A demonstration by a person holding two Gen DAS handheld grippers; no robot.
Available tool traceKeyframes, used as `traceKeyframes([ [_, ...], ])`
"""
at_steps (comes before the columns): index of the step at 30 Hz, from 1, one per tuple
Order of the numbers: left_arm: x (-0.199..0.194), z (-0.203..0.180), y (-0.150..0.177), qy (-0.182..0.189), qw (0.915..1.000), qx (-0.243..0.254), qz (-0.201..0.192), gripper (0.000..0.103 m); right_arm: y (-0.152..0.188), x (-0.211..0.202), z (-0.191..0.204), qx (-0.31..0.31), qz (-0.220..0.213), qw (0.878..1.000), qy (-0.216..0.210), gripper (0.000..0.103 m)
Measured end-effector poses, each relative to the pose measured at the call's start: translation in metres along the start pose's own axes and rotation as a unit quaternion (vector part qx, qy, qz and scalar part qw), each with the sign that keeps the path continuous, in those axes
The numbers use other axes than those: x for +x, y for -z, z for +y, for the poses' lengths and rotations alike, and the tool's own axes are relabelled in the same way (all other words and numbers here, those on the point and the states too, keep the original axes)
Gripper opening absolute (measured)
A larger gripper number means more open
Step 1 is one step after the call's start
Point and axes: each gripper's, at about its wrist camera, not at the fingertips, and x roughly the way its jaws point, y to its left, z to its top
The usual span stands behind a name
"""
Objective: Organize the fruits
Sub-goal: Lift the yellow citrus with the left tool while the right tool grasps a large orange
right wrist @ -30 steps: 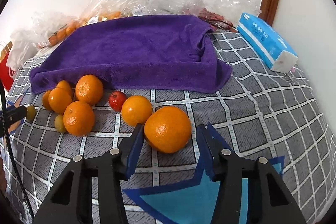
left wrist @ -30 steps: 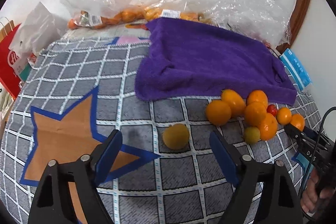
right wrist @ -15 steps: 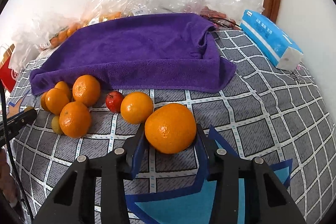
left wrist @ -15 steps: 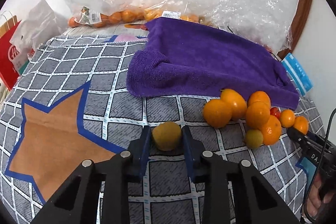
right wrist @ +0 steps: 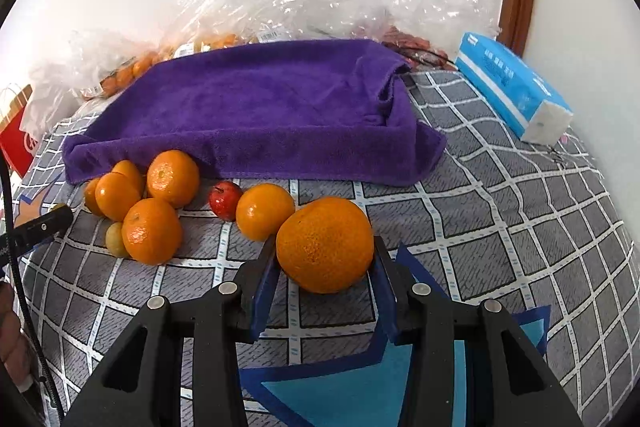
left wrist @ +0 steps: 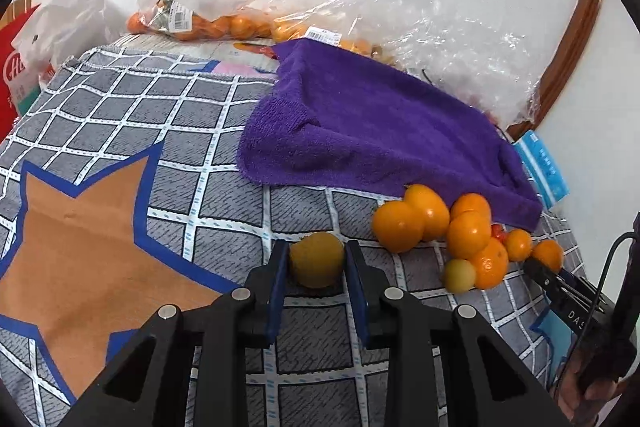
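Left wrist view: the left gripper [left wrist: 316, 279], whose fingers [left wrist: 277, 291] stood wide apart a second ago with the dull yellow fruit [left wrist: 317, 259] lying loose ahead of them, has closed on that fruit, and both blue pads now press its sides on the grey checked cloth [left wrist: 200, 115]. To its left lies an orange star patch [left wrist: 80, 247] with a blue border; ahead, a purple towel [left wrist: 380, 123] covers the middle of the cloth, with clear plastic bags of small oranges [left wrist: 224, 25] behind it. Right of the held fruit sits a cluster of oranges [left wrist: 440, 223], touching one another at the towel's near edge, with a small pale green fruit [left wrist: 459, 275] at its front. Right wrist view: the right gripper [right wrist: 325, 267] clamps a large orange [right wrist: 325, 245], which a second ago sat between fingers not yet touching it. Left of it lie a smaller orange [right wrist: 264, 211] and a small red fruit [right wrist: 225, 199], then the cluster. A blue tissue pack [right wrist: 512, 87] rests far right.
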Motion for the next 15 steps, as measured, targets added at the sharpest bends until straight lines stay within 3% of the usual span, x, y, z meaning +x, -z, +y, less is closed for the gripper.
traceKeyframes([
  [7, -0.014, -0.013, 0.003, 0.005, 0.9989, 0.03, -0.037, 0.027, 0.001, -0.007, -0.001, 0.003, -0.017, 1.0, 0.01, 0.043],
  [15, -0.013, -0.016, 0.001, -0.004, 0.9989, 0.035, -0.031, 0.027, 0.002, -0.015, 0.0, 0.011, -0.032, 0.999, 0.034, 0.043],
])
